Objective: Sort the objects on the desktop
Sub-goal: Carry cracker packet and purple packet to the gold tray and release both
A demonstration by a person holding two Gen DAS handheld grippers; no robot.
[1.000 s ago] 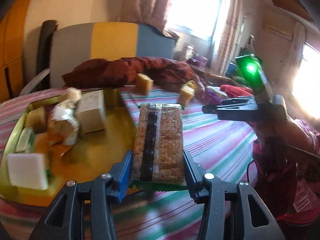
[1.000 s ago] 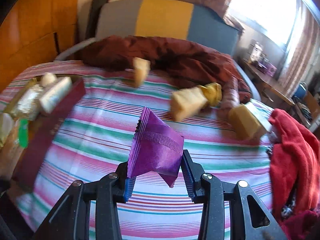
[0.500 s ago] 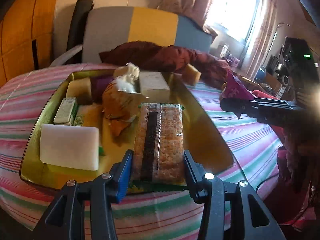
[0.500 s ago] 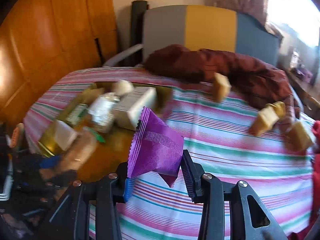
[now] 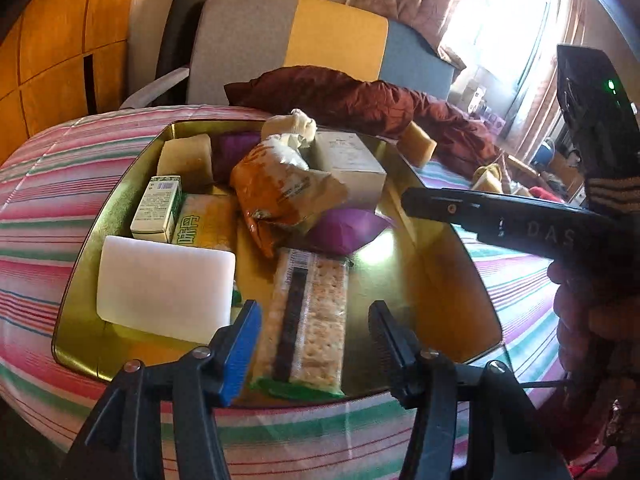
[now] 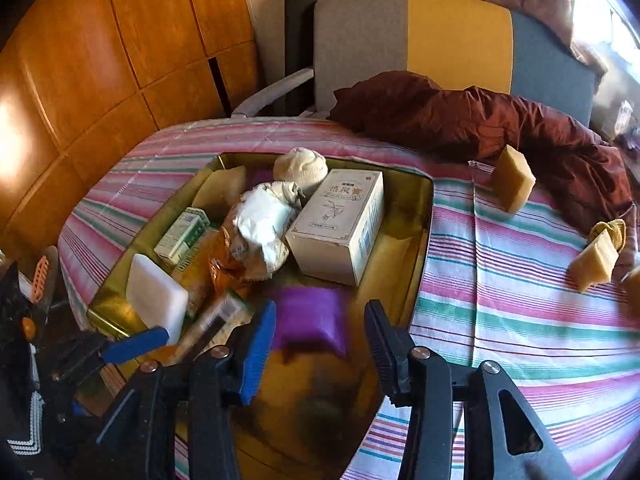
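A gold tray (image 5: 68, 300) on the striped tablecloth holds several items. The cracker packet (image 5: 308, 320) lies on the tray's near side between the fingers of my left gripper (image 5: 314, 346). Those jaws are opening and the pads stand clear of the packet. The purple packet (image 6: 310, 324), blurred, rests in the tray (image 6: 424, 220) just past my right gripper (image 6: 320, 354). Its jaws are opening too, with nothing pressed between them. In the left wrist view the purple packet (image 5: 344, 228) lies beneath one finger (image 5: 460, 208) of the right gripper.
The tray also holds a white box (image 6: 340, 224), a white block (image 5: 164, 284), an orange bag (image 5: 276, 196) and a green-white carton (image 5: 158, 208). Yellow sponge blocks (image 6: 512, 178) (image 6: 596, 260) stand on the cloth to the right. A maroon cloth (image 6: 460, 116) lies at the back.
Both grippers swung left over the tray. The left let go of the cracker packet and the right let go of the purple packet; both packets now lie in the tray.
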